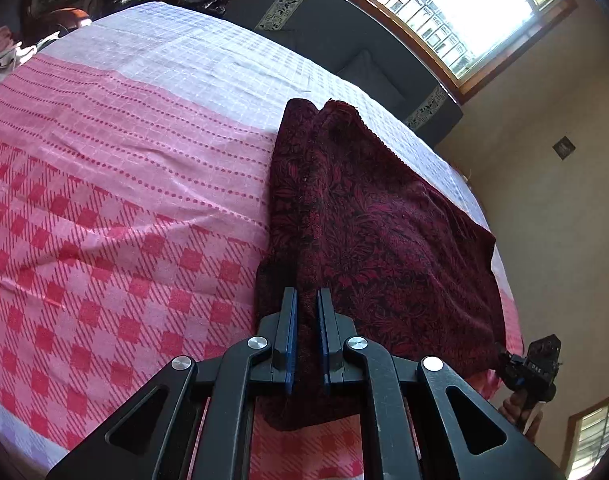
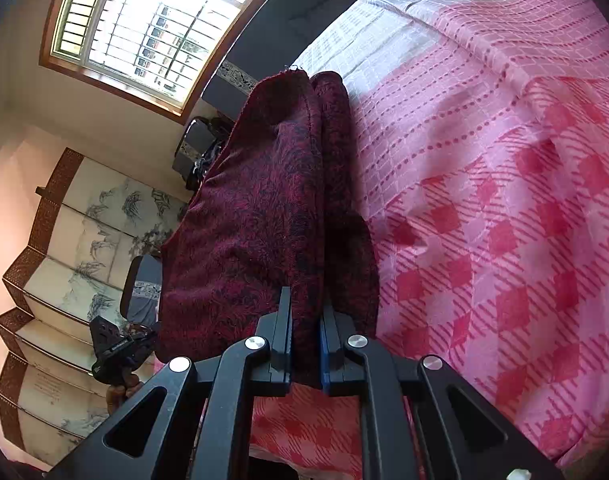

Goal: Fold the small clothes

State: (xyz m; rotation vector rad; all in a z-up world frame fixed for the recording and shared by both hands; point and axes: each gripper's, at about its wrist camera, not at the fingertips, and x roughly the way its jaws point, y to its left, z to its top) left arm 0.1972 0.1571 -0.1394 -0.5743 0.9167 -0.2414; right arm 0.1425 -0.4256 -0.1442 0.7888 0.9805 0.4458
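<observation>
A dark red cloth with a black leaf pattern lies on the pink checked bedsheet, folded lengthwise with its far end toward the window. My left gripper is shut on the cloth's near edge, fabric pinched between the blue pads. At the cloth's right near corner the right gripper shows small, held by a hand. In the right wrist view the right gripper is shut on the cloth, which hangs in a fold over the bed's edge. The left gripper holds the other corner.
The sheet spreads wide beside the cloth. A dark cushioned bench stands under the window. A painted folding screen stands past the bed's edge. Crumpled clothes lie at the far left corner.
</observation>
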